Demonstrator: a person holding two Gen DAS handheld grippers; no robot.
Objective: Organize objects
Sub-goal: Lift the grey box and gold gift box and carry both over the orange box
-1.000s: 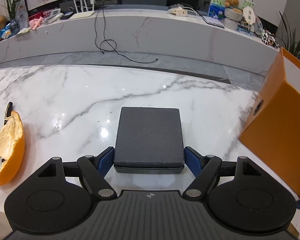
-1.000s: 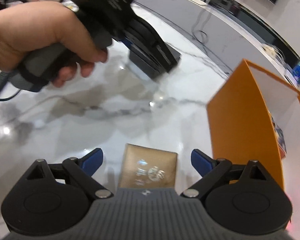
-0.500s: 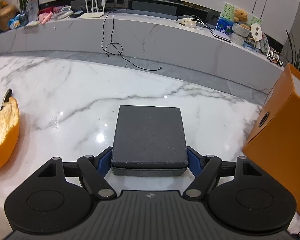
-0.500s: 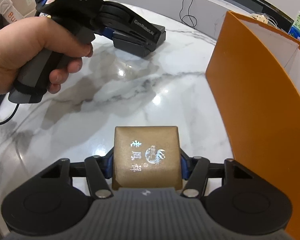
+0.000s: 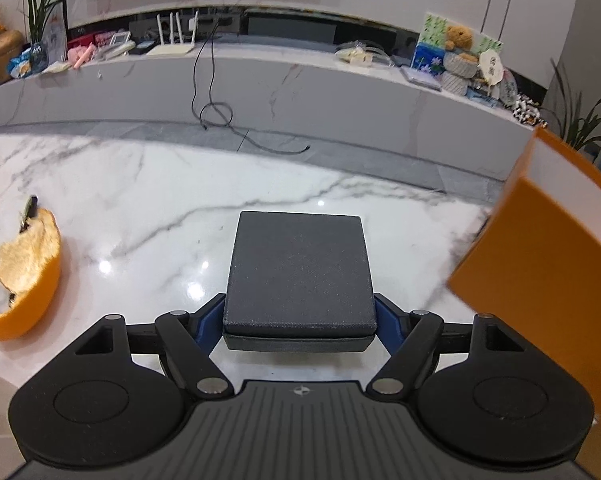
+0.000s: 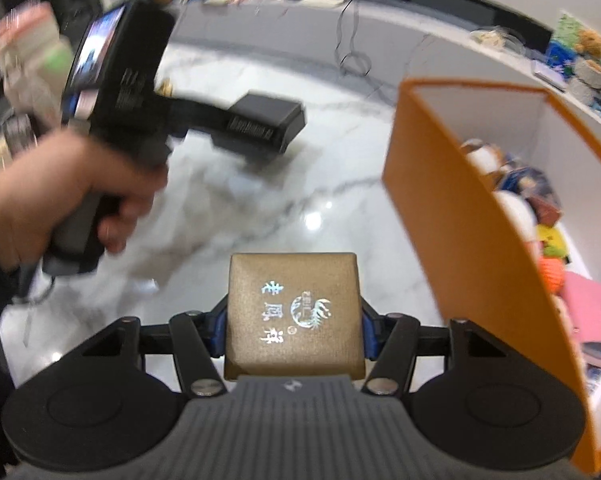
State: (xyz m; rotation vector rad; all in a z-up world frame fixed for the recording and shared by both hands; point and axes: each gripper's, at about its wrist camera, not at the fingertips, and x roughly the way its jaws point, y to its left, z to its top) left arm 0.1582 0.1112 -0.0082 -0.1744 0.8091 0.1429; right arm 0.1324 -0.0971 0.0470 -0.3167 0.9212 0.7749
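The right gripper [image 6: 294, 330], jaws pinching a gold square box [image 6: 293, 314], is nearer the open orange bin [image 6: 472, 216] on its right than the left gripper [image 5: 300, 318], clamping a dark grey box [image 5: 299, 272].

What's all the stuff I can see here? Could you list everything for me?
Dark grey square box: one, held in the left claw, above the table.
Gold square box with silver lettering: one, held in the right claw.
Tall orange bin with white inside: one, right side of the table, holding mixed colourful items.
Orange peel: one, left edge of the table.
White marble table: one, underneath everything.
Left claw: black with blue pads, shut on the grey box.
Right claw: black with blue pads, shut on the gold box.
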